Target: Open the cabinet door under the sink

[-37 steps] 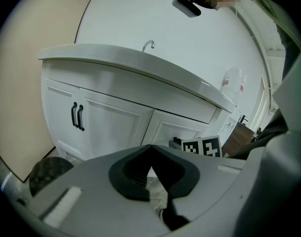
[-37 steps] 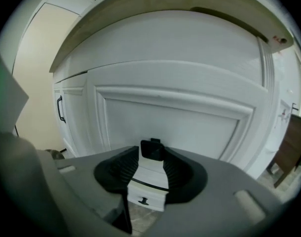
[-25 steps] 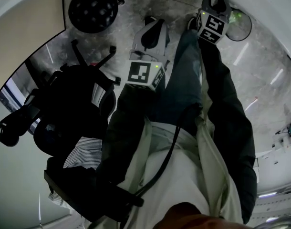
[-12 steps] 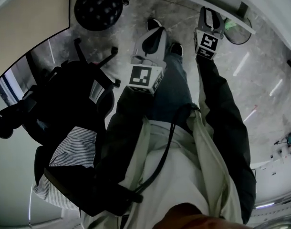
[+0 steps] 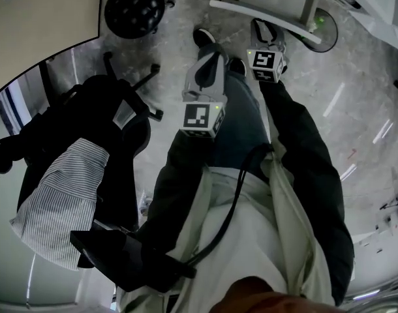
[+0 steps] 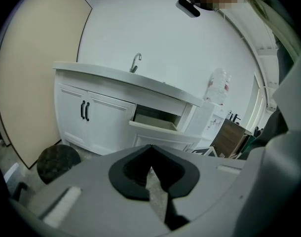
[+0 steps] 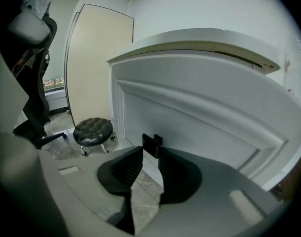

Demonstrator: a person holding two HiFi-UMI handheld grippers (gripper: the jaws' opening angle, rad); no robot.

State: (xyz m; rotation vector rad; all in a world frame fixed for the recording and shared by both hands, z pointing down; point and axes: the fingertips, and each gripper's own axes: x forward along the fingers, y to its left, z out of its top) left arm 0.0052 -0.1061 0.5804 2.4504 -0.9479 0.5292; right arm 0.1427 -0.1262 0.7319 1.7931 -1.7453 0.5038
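The white sink cabinet [image 6: 106, 127] stands under a faucet [image 6: 135, 62]. Its left pair of doors is closed, with black handles [image 6: 84, 110]. One white front panel [image 6: 155, 126] beside them hangs open. In the right gripper view a white cabinet door [image 7: 200, 117] fills the frame. Its black handle [image 7: 151, 143] sits between the tips of my right gripper [image 7: 149, 154]. The jaws have just been closing and the pads meet the handle's sides. From the head view, the right gripper [image 5: 267, 36] is just below a white cabinet edge [image 5: 251, 15]. My left gripper [image 5: 211, 54] [image 6: 150, 149] hangs shut and empty.
A round black stool [image 5: 134, 8] [image 7: 93, 131] stands on the floor left of the cabinet. A black office chair draped with a striped shirt [image 5: 62, 188] is at my left. A beige wall panel [image 6: 32, 73] rises left of the cabinet. A water bottle [image 6: 218, 85] stands on the counter.
Both grippers have moved forward to the cabinet. A white cabinet edge has come into the top of the head view, and the right gripper now sits just below it.
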